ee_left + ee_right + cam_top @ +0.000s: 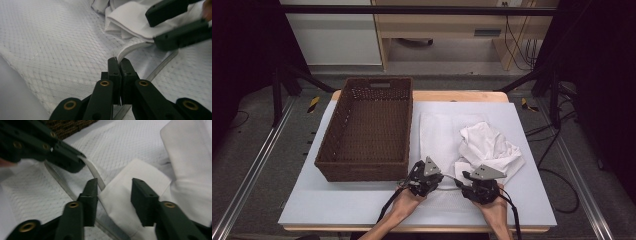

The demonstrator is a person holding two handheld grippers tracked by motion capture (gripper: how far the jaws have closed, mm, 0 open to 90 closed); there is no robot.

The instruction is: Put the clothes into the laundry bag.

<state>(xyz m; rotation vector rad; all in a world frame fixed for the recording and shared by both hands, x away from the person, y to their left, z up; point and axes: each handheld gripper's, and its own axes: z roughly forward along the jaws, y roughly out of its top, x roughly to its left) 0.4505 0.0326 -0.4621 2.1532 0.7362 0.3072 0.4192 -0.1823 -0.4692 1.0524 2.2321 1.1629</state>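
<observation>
In the high view, both hands enter at the 6 o'clock edge of the surface (362, 200). The left gripper (424, 176) sits at about 6 o'clock; in the left gripper view (118, 65) its fingers (128, 75) are pressed together, pinching the raised hem of the mesh cloth (55, 50). The right gripper (476, 181) lies just beside it at 5 o'clock. In the right gripper view (114, 195) its fingers (142, 200) are spread, with a folded corner of the white cloth (130, 182) lying between them; the pads do not press on it. The same view shows the left gripper (75, 162) at 10 o'clock, gripping the hem strip, which runs down past the right gripper's inner finger. The mesh cloth (437, 135) lies flat at the centre of the surface, extending from the grippers toward 12 o'clock. The white cloth (489, 145) rests crumpled on it at about 3 o'clock, its near edge touching the right gripper. The basket (332, 165) stands at 9 to 11 o'clock, just beside the mesh cloth's left edge, open side up. Beyond the far edge of the surface, at 12 o'clock, stands a wooden desk (437, 25) with cables (517, 45) hanging to its right.
</observation>
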